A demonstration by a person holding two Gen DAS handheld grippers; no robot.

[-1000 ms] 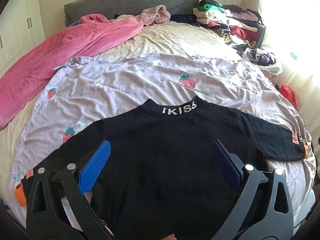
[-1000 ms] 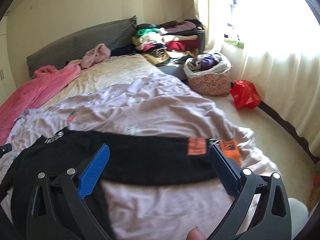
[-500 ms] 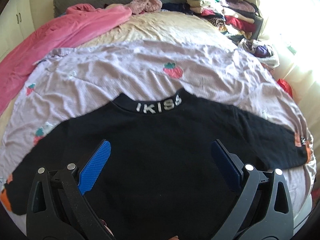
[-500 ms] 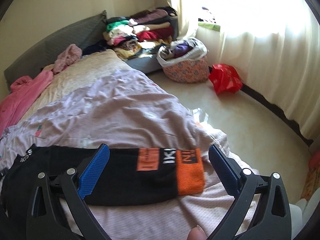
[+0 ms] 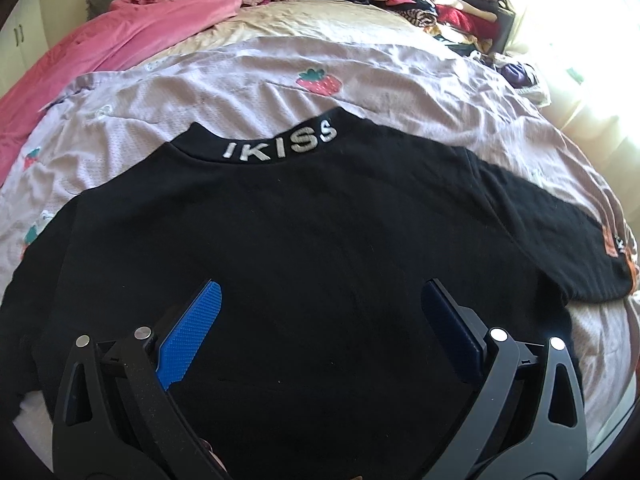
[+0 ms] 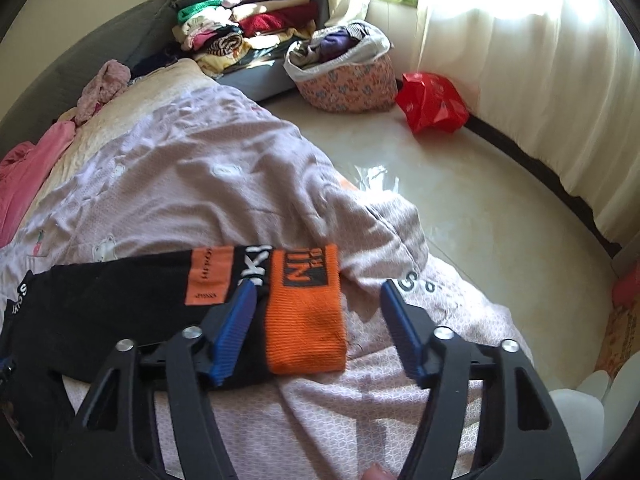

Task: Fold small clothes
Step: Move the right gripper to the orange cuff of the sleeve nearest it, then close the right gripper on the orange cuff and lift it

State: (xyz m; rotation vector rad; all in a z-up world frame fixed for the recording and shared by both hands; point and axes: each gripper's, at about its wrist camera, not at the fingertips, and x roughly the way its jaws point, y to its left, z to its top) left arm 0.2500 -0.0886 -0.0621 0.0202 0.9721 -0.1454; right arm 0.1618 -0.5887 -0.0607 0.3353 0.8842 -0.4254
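Note:
A black sweatshirt (image 5: 304, 240) with "IKISS" on its collar lies flat on the lilac bedspread (image 5: 360, 80), sleeves spread to both sides. My left gripper (image 5: 320, 308) hovers open over the shirt's lower body, with only flat cloth beneath its blue pads. In the right wrist view the right sleeve ends in an orange cuff (image 6: 306, 312) with an orange patch beside it. My right gripper (image 6: 316, 304) straddles that cuff and its jaws are closing. The pads (image 6: 236, 320) stand apart from the cuff's edges.
A pink garment (image 5: 100, 52) lies along the bed's left side. Folded clothes are stacked (image 6: 248, 28) past the headboard. On the floor stand a fabric basket (image 6: 344, 76) of laundry and a red bag (image 6: 432, 100). The bed's edge drops off right of the cuff.
Both grippers have sunk closer to the shirt. The right one swung toward the sleeve's end, so the orange cuff now lies between its jaws, which have narrowed.

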